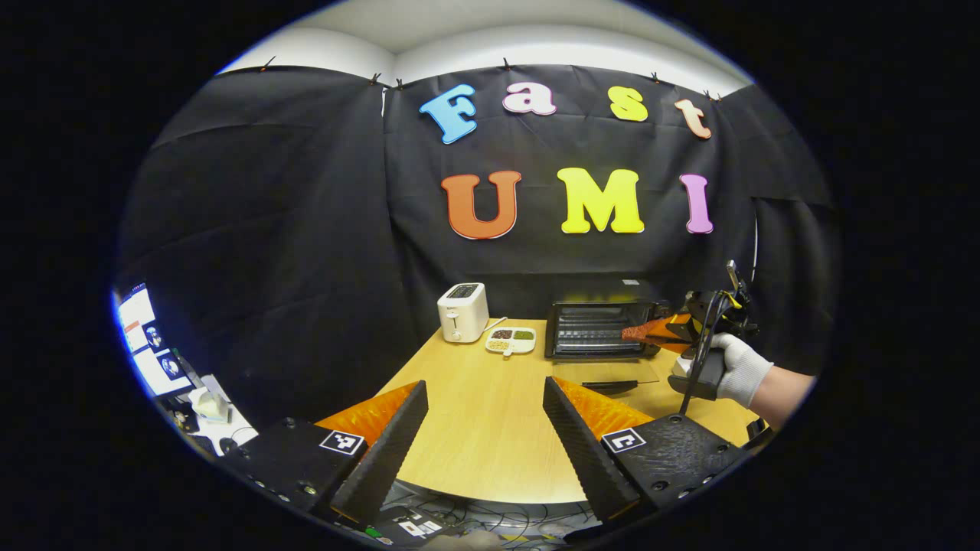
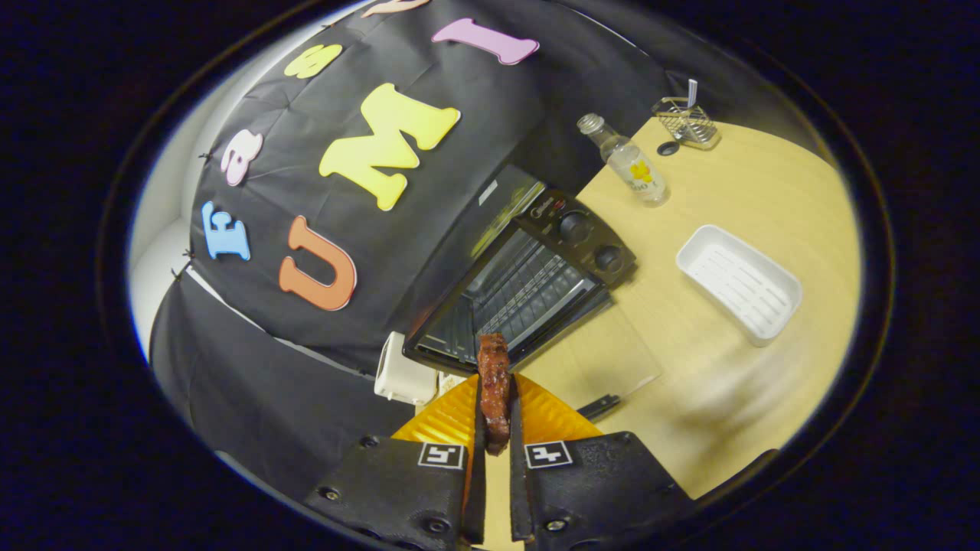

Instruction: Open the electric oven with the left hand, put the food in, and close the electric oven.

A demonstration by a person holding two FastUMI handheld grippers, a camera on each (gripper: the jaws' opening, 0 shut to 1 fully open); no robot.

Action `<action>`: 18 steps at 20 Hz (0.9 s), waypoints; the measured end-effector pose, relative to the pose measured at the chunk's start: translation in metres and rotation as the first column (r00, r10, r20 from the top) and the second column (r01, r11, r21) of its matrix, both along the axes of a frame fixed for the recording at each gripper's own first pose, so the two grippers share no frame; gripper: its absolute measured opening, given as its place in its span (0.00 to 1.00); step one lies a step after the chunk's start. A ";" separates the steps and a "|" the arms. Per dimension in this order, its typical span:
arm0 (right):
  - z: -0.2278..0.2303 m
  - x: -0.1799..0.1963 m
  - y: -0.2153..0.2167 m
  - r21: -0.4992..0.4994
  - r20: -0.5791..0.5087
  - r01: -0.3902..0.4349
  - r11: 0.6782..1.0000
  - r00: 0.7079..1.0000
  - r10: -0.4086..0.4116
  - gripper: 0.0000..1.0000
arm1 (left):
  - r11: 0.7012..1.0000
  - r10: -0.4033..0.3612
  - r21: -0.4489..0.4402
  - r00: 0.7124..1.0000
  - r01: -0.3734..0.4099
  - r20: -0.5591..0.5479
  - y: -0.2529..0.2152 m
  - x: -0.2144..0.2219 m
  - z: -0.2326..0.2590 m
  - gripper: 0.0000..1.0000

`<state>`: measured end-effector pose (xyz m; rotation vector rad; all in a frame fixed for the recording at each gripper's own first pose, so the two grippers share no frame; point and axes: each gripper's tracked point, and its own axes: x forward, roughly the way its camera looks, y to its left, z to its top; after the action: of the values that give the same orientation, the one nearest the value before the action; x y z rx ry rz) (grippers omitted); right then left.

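The black electric oven (image 1: 601, 327) stands at the back of the wooden table with its glass door (image 1: 605, 373) folded down flat, wire rack showing inside. In the right gripper view the oven (image 2: 528, 283) lies just ahead, tilted. My right gripper (image 2: 495, 390) is shut on a strip of reddish-brown meat (image 2: 494, 386), whose tip points at the oven mouth. In the left gripper view that right gripper (image 1: 674, 330), held by a white-gloved hand (image 1: 739, 369), carries the meat (image 1: 637, 333) at the oven's right front. My left gripper (image 1: 485, 402) is open over the table's near part, holding nothing.
A white toaster (image 1: 463, 311) and a divided dish (image 1: 511, 339) sit left of the oven. Right of it are a glass bottle (image 2: 628, 161), a wire basket (image 2: 687, 122) and a white tray (image 2: 739, 282). Monitors (image 1: 149, 344) stand off the table's left.
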<state>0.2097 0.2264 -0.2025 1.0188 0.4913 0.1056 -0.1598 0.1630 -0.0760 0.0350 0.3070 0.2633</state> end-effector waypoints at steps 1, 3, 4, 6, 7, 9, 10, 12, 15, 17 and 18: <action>-0.004 0.016 0.008 0.022 -0.002 0.016 1.000 1.000 -0.016 0.16 | 1.000 0.009 0.007 1.000 -0.009 0.005 0.006 0.003 0.006 0.97; -0.015 0.048 0.018 0.054 -0.014 0.059 0.997 0.998 -0.058 0.16 | 1.000 0.022 0.009 1.000 -0.022 0.003 0.013 0.013 0.009 0.96; -0.021 0.062 0.021 0.061 -0.020 0.079 0.995 0.997 -0.078 0.16 | 0.999 0.028 0.016 1.000 -0.028 0.005 0.018 0.020 0.012 0.97; -0.029 0.088 0.022 0.055 -0.019 0.121 0.991 0.993 -0.120 0.16 | 0.999 0.034 0.023 0.999 -0.033 -0.003 0.024 0.034 0.013 0.97; -0.032 0.101 0.021 0.054 -0.008 0.146 0.988 0.989 -0.146 0.16 | 0.999 0.035 0.022 0.999 -0.035 -0.012 0.026 0.041 0.012 0.97; -0.038 0.123 0.019 0.034 0.007 0.188 0.982 0.982 -0.189 0.16 | 0.999 0.031 0.021 0.999 -0.031 -0.016 0.029 0.056 0.010 0.97; -0.040 0.130 0.018 0.023 0.016 0.202 0.979 0.979 -0.202 0.16 | 0.999 0.031 0.018 0.999 -0.030 -0.019 0.030 0.063 0.009 0.97; -0.047 0.148 0.020 -0.030 0.026 0.212 0.977 0.977 -0.211 0.17 | 0.999 0.031 0.007 0.998 -0.031 -0.054 0.034 0.072 -0.005 0.97; -0.053 0.164 0.019 -0.118 0.063 0.221 0.968 0.975 -0.215 0.18 | 1.000 0.027 0.007 0.997 -0.027 -0.077 0.033 0.085 -0.009 0.97; -0.056 0.176 0.017 -0.164 0.077 0.227 0.960 0.973 -0.217 0.20 | 1.000 0.026 -0.001 0.995 -0.027 -0.091 0.034 0.088 -0.012 0.97; -0.057 0.178 0.016 -0.188 0.083 0.228 0.955 0.973 -0.216 0.20 | 1.000 0.028 -0.006 0.995 -0.029 -0.098 0.035 0.089 -0.015 0.97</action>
<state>0.3878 0.2427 -0.2593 0.8672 0.3210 -0.1103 -0.0706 0.1976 -0.0906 0.0363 0.4063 0.2894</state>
